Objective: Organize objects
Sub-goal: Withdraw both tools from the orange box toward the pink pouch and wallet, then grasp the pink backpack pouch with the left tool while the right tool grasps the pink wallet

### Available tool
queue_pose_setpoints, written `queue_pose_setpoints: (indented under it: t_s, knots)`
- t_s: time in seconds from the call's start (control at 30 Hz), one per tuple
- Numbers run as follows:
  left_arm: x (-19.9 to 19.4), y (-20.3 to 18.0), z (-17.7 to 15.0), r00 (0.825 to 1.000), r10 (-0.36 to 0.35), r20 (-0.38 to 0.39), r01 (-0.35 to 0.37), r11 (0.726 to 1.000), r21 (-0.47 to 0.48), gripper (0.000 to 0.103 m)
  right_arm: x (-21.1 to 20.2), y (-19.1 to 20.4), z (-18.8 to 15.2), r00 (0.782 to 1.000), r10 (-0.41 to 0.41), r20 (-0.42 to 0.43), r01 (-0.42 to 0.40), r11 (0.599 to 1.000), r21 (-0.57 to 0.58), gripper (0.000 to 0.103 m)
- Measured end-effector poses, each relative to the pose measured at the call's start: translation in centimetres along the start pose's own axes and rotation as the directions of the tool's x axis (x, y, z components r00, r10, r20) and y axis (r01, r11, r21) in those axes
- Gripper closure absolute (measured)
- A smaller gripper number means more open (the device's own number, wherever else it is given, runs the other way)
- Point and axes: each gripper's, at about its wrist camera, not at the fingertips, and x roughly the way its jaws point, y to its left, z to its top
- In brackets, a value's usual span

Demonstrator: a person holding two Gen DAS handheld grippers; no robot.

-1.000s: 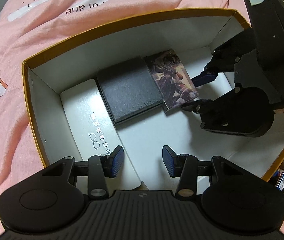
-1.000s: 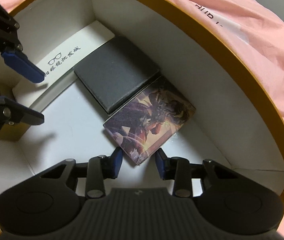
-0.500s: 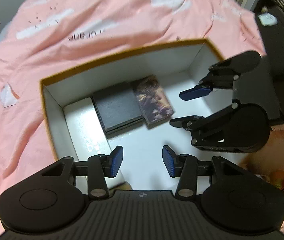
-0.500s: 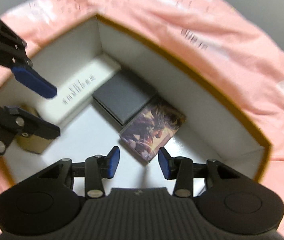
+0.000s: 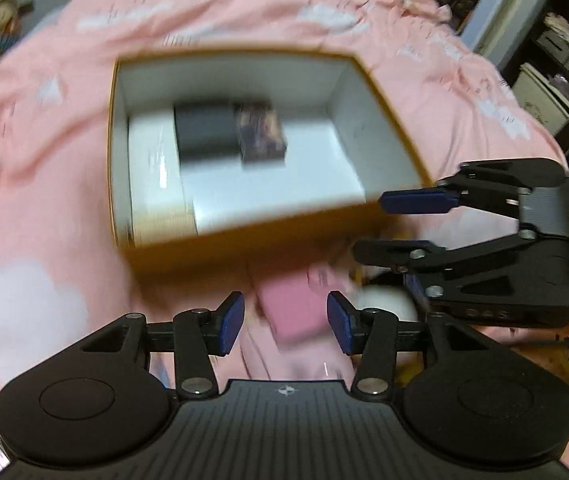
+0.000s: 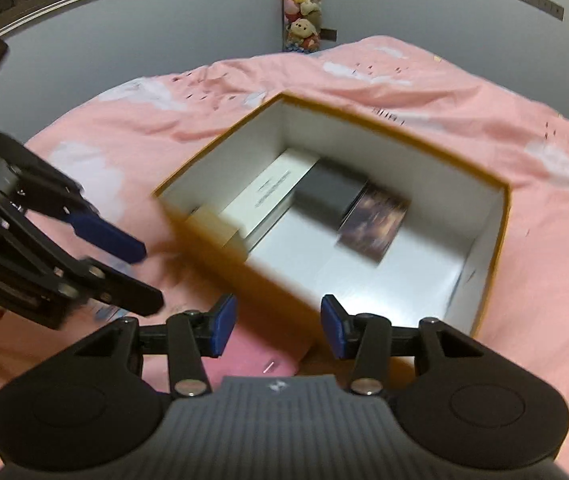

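Note:
An open orange box (image 5: pixel 240 248) with white inside lies on the pink bed; it also shows in the right wrist view (image 6: pixel 500 236). In it lie a white box (image 5: pixel 152 168), a black case (image 5: pixel 204 136) and a picture card box (image 5: pixel 260 134). My left gripper (image 5: pixel 284 322) is open and empty, outside the box's near wall, above a pink flat object (image 5: pixel 296 312). My right gripper (image 6: pixel 276 330) is open and empty, over the box's near corner. The right gripper shows in the left wrist view (image 5: pixel 404 224), the left gripper in the right wrist view (image 6: pixel 124 272).
A pink bedsheet (image 6: pixel 404 76) with white clouds surrounds the box. A small tan box (image 6: pixel 212 228) sits in the box's left corner. Small items, blurred, lie on the bed near the box front (image 5: pixel 380 300). Shelves stand at the right (image 5: pixel 556 52). Plush toys hang on the wall (image 6: pixel 302 4).
Both grippers have pulled back and up out of the box, empty. The picture card box stays inside beside the black case.

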Motion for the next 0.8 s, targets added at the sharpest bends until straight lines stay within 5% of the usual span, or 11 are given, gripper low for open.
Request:
queue_pose_setpoints:
  t_s: [0.13,0.27,0.4,0.63,0.8]
  knots:
    - [1.0,0.2,-3.5,0.998,-0.036,-0.056,0.032,0.997,-0.069,0.043,-0.9,2.1,-3.5,0.999,0.005,-0.041,-0.004,0.999,0.033,0.054]
    - [1.3,-0.6,-5.8,0.994,0.054,-0.095,-0.054,0.999,0.006,0.033,-0.9,3.5,-6.2,0.994,0.008,-0.112,-0.003,0.999,0.049,0.054]
    - [1.9,-0.4,-7.8,0.989,0.042,-0.139,-0.044,0.999,-0.01,0.028,-0.4,4.7,-8.1,0.984,0.007,-0.181,-0.004,1.0,0.015,0.054]
    - [2.7,-1.4,-9.6,0.987,0.049,-0.153,-0.04,0.997,0.058,0.027,0.7,5.5,-9.3,0.961,0.049,-0.272,-0.054,0.999,-0.01,0.055]
    - [3.6,-1.1,-9.3,0.991,0.011,-0.132,-0.009,1.0,0.013,0.038,1.3,5.7,-9.3,0.959,0.081,-0.271,-0.088,0.996,-0.013,0.072]
